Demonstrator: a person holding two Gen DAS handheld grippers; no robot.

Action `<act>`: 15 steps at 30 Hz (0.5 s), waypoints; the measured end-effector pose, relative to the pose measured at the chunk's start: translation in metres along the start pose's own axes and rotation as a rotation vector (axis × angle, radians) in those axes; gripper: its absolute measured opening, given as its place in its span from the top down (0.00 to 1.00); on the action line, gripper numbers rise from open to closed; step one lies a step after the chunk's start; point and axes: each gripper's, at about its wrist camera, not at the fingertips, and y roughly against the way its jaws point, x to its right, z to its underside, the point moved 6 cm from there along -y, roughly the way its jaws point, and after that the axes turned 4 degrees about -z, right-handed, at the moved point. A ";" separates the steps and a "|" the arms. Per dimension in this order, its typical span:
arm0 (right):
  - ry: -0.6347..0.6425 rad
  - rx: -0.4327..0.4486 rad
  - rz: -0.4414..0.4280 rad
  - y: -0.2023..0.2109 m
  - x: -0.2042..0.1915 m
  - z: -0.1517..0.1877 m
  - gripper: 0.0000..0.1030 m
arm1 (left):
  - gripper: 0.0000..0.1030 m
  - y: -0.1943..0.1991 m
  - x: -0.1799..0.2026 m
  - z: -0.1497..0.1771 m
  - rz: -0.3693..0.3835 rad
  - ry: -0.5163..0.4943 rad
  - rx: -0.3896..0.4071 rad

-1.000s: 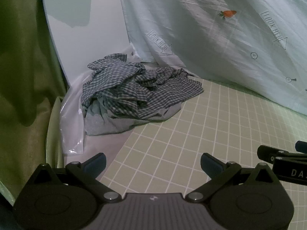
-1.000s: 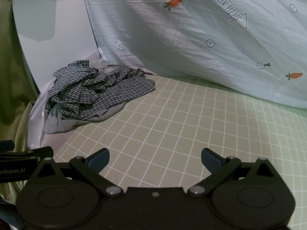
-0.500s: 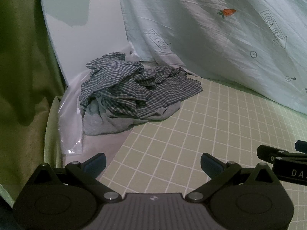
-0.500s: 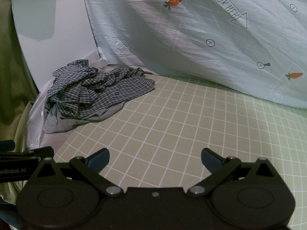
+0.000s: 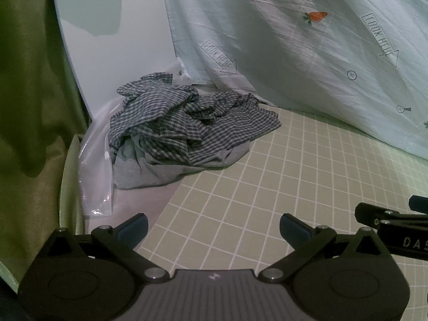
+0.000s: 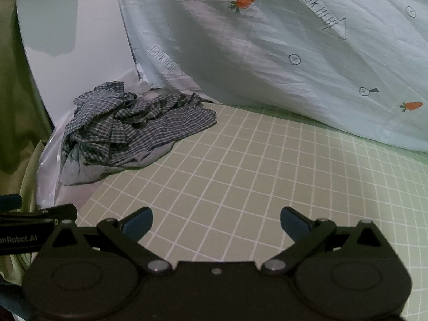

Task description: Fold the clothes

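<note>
A crumpled blue-and-white checked garment lies heaped at the far left corner of the green grid mat, on top of a grey garment. My left gripper hovers open over the mat's near left edge, well short of the heap, nothing between its fingers. My right gripper is open too, empty, over the mat to the right of the heap. Each gripper's body shows at the edge of the other's view.
A pale sheet printed with carrots and arrows hangs behind the mat. A white panel stands at the back left, clear plastic film lies beside the heap, and green cloth drapes on the left.
Both grippers have drifted slightly, so the heap sits a little lower-left in the views. The jaws stay open. The clothes have not moved.
</note>
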 end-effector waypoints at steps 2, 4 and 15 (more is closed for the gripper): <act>0.002 -0.003 -0.002 -0.001 0.000 0.000 0.00 | 0.00 -0.001 0.000 0.000 0.005 -0.002 0.001; 0.004 -0.007 -0.005 -0.003 -0.001 -0.001 0.00 | 0.00 -0.003 0.001 -0.001 0.007 -0.005 0.000; 0.004 -0.049 0.021 -0.027 -0.004 -0.010 0.00 | 0.00 -0.032 -0.007 -0.029 -0.013 -0.009 -0.004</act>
